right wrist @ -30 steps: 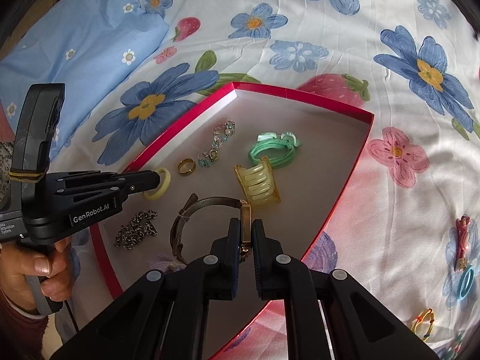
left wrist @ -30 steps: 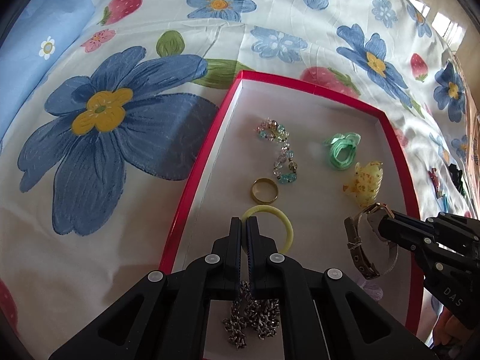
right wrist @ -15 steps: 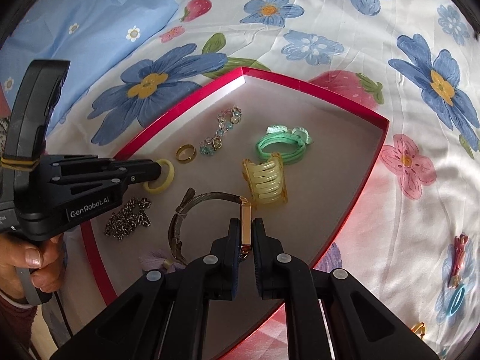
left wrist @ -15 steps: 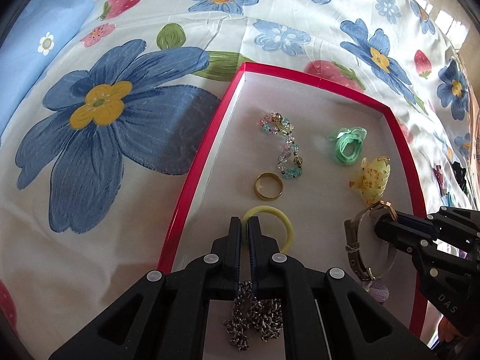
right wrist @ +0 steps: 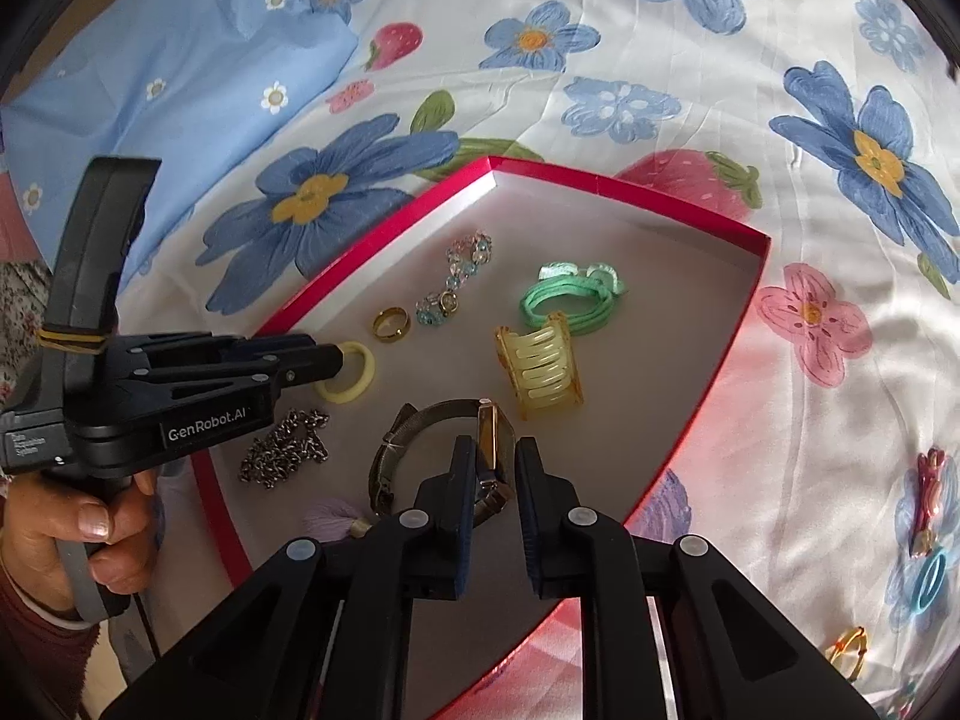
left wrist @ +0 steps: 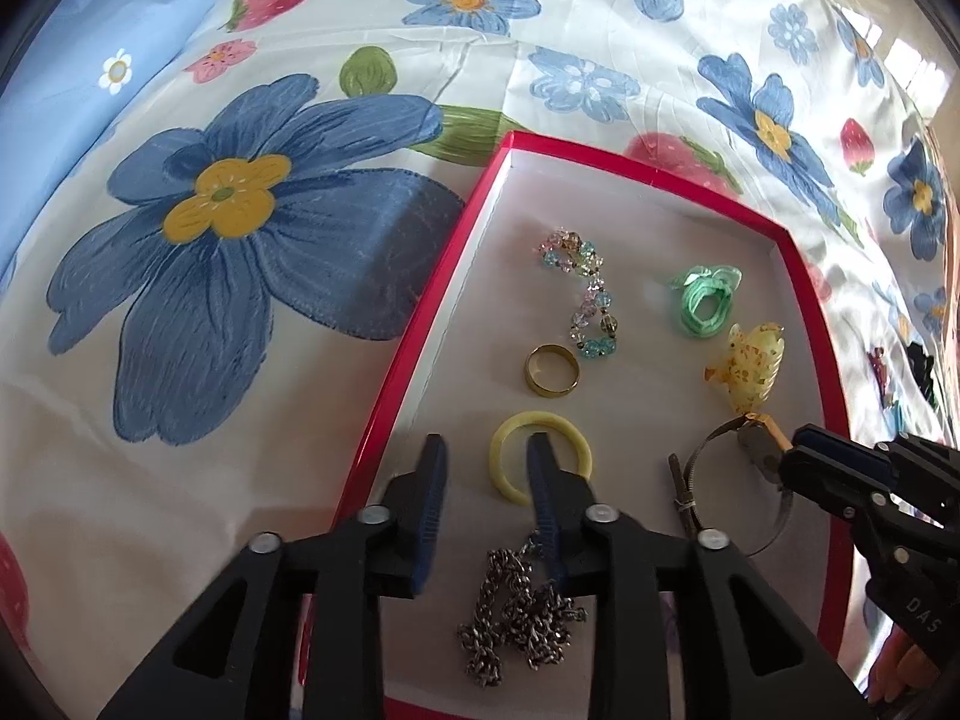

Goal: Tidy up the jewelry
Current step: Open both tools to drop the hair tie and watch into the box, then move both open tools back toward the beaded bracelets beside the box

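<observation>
Although most jewelry already lies in the red tray point(right wrist: 702, 402), a few pieces remain far right on the bedsheet point(right wrist: 660, 48). Left tool point(left wrist: 487, 450) spread wide over the yellow ring point(left wrist: 540, 456); right tool point(right wrist: 493, 471) parted around the watch point(right wrist: 489, 438). Legible: "GenRobot.AI", "DAS".

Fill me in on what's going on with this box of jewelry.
A person is sorting jewelry into a red-rimmed box on a flowered sheet. The left gripper is open, one finger standing inside the yellow ring lying on the box floor. The right gripper is also open, its fingers either side of the wristwatch. A chain, a gold ring and a beaded bracelet lie nearby.
</observation>
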`<state>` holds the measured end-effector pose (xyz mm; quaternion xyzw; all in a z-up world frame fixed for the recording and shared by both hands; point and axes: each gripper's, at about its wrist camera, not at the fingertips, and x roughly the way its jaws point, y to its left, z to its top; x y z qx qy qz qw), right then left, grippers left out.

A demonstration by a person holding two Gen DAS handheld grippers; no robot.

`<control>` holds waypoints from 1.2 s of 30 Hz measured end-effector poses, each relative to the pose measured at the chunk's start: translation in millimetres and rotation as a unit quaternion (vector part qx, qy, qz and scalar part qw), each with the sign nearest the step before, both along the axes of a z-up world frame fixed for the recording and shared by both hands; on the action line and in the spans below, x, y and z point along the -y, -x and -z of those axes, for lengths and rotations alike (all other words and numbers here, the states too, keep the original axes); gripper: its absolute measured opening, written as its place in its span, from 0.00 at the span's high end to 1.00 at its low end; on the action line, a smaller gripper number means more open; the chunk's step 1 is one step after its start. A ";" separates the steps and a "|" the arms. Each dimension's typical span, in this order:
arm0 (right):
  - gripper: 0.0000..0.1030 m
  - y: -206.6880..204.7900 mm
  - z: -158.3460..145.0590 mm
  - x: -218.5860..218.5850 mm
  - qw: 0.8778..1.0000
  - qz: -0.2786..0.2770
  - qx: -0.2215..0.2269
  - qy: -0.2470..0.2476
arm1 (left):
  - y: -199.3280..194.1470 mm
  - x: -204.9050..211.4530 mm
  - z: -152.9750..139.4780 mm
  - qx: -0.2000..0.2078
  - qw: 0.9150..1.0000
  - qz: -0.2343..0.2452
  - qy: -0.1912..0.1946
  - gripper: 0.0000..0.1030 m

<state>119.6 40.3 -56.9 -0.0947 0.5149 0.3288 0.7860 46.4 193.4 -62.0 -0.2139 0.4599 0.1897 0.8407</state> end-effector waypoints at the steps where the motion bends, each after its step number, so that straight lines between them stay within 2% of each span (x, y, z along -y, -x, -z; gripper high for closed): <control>1: 0.84 0.7 -2.8 3.9 1.000 0.005 0.002 -0.007 | 2.2 1.3 -2.6 0.004 1.000 -0.002 0.000 0.65; 4: 0.77 3.3 -11.0 18.4 0.999 0.025 0.001 -0.030 | 9.7 6.1 -11.9 0.017 1.000 -0.007 0.000 0.57; 6: 0.68 5.0 -16.6 30.8 0.998 0.041 0.001 -0.047 | 14.9 9.8 -17.7 0.024 1.000 -0.010 0.001 0.56; 11: 0.68 10.4 -30.0 61.0 0.994 0.078 0.004 -0.081 | 26.6 24.0 -32.1 0.044 0.999 -0.009 0.005 0.52; 19: 0.62 25.1 -51.9 111.2 0.986 0.124 0.019 -0.113 | 42.2 55.5 -53.8 0.069 0.998 0.006 0.005 0.45; 27: 0.58 42.6 -58.5 156.4 0.979 0.164 0.033 -0.115 | 45.5 84.8 -63.2 0.078 0.996 0.041 0.013 0.42; 36: 0.56 64.5 -48.0 214.3 0.971 0.221 0.049 -0.083 | 27.8 115.2 -59.8 0.073 0.993 0.089 0.017 0.39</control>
